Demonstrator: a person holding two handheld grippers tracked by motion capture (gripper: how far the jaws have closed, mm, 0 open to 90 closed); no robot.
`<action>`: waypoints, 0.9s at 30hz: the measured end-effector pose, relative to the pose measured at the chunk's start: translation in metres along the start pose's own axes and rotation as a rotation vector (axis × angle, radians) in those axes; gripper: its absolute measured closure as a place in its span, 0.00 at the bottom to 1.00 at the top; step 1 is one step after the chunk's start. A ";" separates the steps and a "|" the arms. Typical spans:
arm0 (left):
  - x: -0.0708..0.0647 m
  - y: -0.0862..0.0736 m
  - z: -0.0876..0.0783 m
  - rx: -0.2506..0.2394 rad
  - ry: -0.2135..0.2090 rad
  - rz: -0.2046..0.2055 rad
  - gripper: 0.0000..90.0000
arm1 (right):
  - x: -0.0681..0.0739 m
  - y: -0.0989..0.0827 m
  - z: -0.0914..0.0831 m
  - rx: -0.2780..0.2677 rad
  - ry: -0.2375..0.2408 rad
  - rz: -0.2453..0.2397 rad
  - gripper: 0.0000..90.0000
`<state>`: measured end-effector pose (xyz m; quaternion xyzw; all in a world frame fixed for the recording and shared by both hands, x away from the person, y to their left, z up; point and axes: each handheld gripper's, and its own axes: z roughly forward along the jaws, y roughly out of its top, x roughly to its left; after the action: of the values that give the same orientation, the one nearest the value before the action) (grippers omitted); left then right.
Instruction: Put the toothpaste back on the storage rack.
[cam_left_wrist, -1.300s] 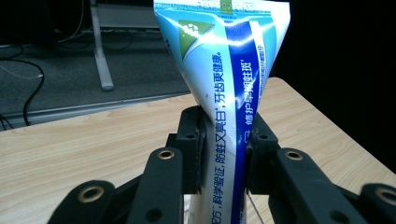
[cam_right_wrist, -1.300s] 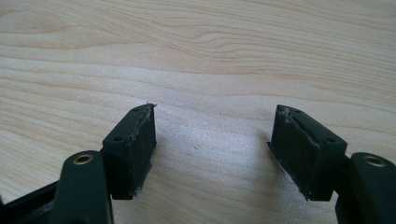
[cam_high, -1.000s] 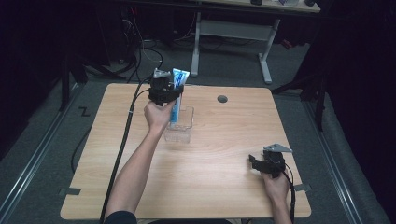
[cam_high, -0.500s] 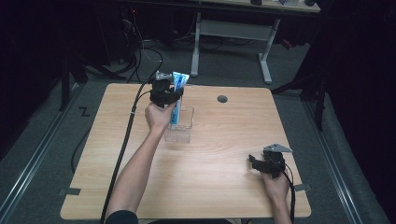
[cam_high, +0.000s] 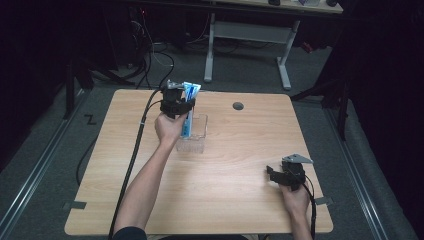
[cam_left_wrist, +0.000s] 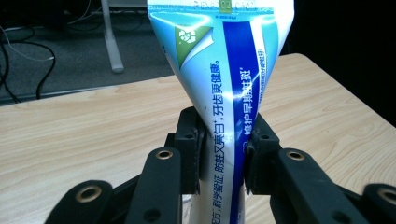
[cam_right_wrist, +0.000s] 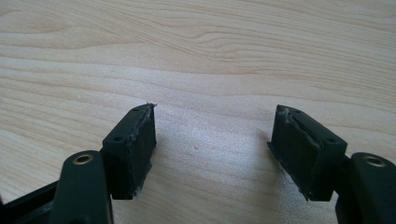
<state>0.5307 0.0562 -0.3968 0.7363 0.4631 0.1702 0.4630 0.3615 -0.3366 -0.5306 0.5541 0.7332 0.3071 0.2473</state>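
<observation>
blue tube (cam_left_wrist: 224, 93) sat pinched upright in the left gripper (cam_left_wrist: 223, 154) over the bin (cam_high: 199, 131); lowering straight suited. right gripper (cam_right_wrist: 212, 154) gaped empty.

Blue-and-white toothpaste tube (cam_left_wrist: 224, 93)

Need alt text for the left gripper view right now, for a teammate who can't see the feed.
The left gripper is shut on a blue-and-white toothpaste tube, its two black jaws pinching the tube's narrow middle while the flat crimped end fans out above. Behind lies the light wooden table, with dark floor and a white desk leg beyond.
</observation>
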 end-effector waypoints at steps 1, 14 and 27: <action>0.000 -0.001 0.000 0.002 0.003 0.002 0.80 | 0.000 0.000 0.000 0.001 0.000 0.003 0.35; 0.001 -0.009 -0.002 0.019 0.014 0.004 0.79 | 0.000 0.000 0.000 0.000 0.000 0.000 0.35; 0.002 -0.015 -0.008 0.033 0.019 -0.001 0.79 | 0.000 0.000 0.000 0.000 0.000 0.001 0.35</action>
<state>0.5183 0.0637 -0.4062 0.7421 0.4703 0.1692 0.4466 0.3615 -0.3366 -0.5306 0.5542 0.7330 0.3072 0.2474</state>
